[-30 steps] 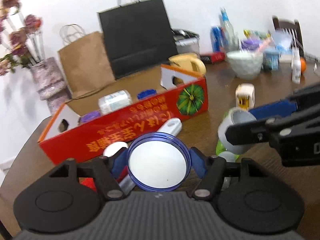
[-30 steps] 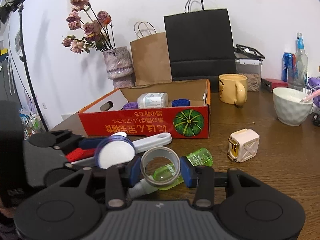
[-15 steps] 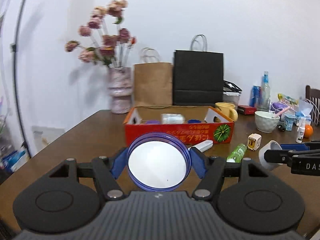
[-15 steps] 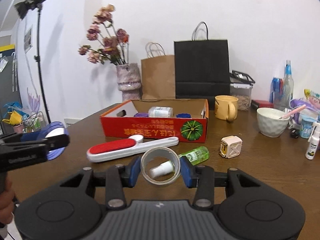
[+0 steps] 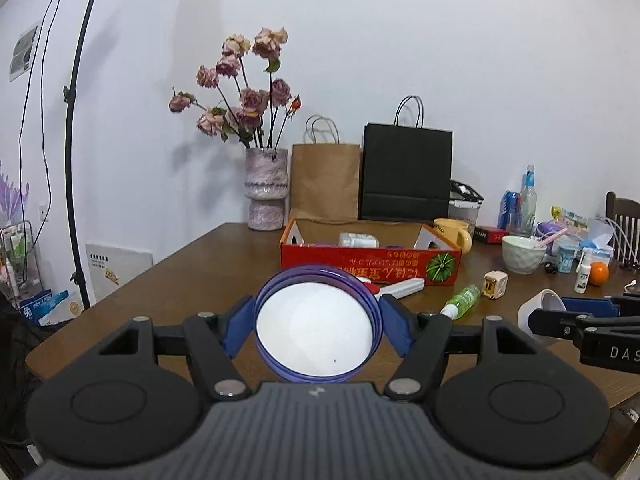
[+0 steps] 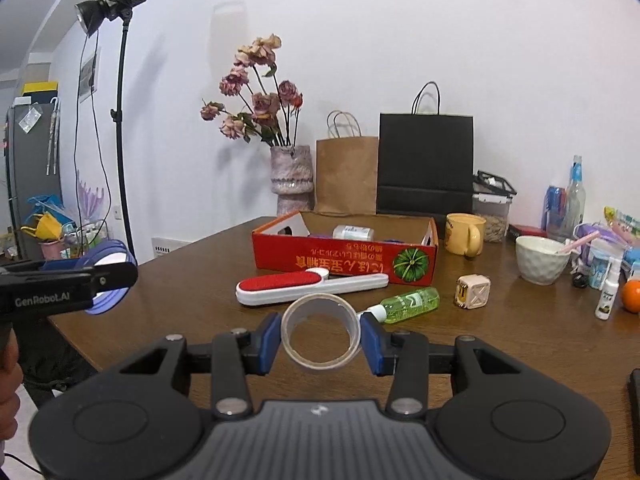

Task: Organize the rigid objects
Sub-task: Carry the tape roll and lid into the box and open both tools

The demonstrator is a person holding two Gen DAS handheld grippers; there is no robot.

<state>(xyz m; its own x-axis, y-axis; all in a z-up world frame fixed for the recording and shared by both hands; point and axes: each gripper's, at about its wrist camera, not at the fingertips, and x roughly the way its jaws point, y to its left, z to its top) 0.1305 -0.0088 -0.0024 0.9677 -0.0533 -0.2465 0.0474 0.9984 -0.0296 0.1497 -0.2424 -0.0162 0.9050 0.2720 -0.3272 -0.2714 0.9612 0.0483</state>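
My left gripper [image 5: 316,324] is shut on a round purple lid with a white inside [image 5: 316,328], held above the near table edge; that lid [image 6: 106,276] also shows at the far left of the right wrist view. My right gripper [image 6: 320,336] is shut on a clear tape roll [image 6: 320,334], seen again as a tape roll [image 5: 538,312] at the right of the left wrist view. The red cardboard box [image 6: 344,260] stands farther back on the table, with a white jar [image 6: 354,233] inside. In front of it lie a lint brush [image 6: 308,286], a green bottle [image 6: 408,304] and a cream cube [image 6: 473,290].
Behind the box stand a flower vase [image 6: 291,176], a brown bag [image 6: 346,176] and a black bag [image 6: 426,168]. A yellow mug [image 6: 464,234], a white bowl [image 6: 542,258], bottles and an orange [image 6: 631,296] crowd the right side. A light stand [image 6: 120,120] rises left of the table.
Both grippers have pulled back and up from the box, each keeping its object. The box and the loose items look smaller and farther away; the left view has rolled level.
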